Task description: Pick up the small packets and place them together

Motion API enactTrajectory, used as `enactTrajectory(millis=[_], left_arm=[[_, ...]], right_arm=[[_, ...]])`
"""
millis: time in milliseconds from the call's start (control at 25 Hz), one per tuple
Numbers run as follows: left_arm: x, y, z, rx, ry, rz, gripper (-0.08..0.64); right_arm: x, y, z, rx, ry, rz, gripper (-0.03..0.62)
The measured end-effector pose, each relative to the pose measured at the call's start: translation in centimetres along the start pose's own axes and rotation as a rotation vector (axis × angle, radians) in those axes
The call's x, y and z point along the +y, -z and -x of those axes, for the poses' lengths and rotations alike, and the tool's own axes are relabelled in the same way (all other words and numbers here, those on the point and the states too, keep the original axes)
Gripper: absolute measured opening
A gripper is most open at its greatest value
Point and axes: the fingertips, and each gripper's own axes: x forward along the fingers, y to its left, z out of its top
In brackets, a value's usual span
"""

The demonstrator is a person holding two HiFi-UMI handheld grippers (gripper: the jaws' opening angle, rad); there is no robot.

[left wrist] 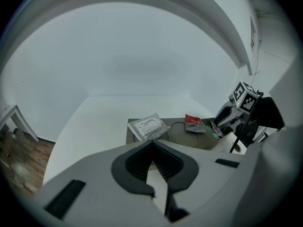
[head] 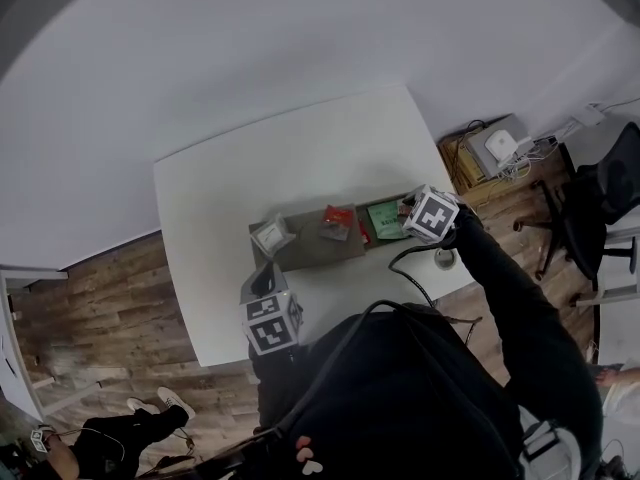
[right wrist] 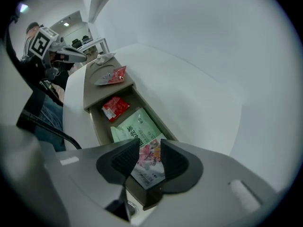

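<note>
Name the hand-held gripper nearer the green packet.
Right. The right hand-held gripper hangs right by the green packet; the left hand-held gripper is at the tray's opposite end.

The head view is looking steeply down from above the person onto the white table. The left gripper view is facing low across the tray, catching the right gripper. The right gripper view is looking closely into the tray's end compartment, catching the left gripper.

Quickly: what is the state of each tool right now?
Left tool: closed, empty.
Right tool: open, over the pink packet, not gripping it.
</note>
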Motion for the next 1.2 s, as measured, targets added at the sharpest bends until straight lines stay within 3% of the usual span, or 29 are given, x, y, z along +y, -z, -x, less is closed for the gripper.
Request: enactTrajectory(millis=[320,720,880,1040,1200], left_arm=[[0.2,-0.3,-0.1,-0.003,-0.001,-0.004,-0.001],[0.5,0.0,-0.3,0.007,-0.005,0.000,-0.002],[0.5,-0.2,-0.1,0.004,-0.010,0.002,-0.001],[0.4,-0.1,-0.2,0.006,-0.011,0.003,-0.001],[0.3,0.0,-0.3,0.005,-0.009,0.001,-0.001]], right_arm=[[-0.5,0.3,-1.5,0.018,0.030,-0.049,0.124],[-0.9,0.8,-3.0,0.026,0.008,-0.119,0.124],[-1.0,0.4,-3.7,0.010,-0.015,-0.129,0.124],[0.3,1.9,-3.6,0.107,-0.070,-0.167,0.123],[0.9,1.7,-3.7,0.121,-0.108,-0.171,0.106]])
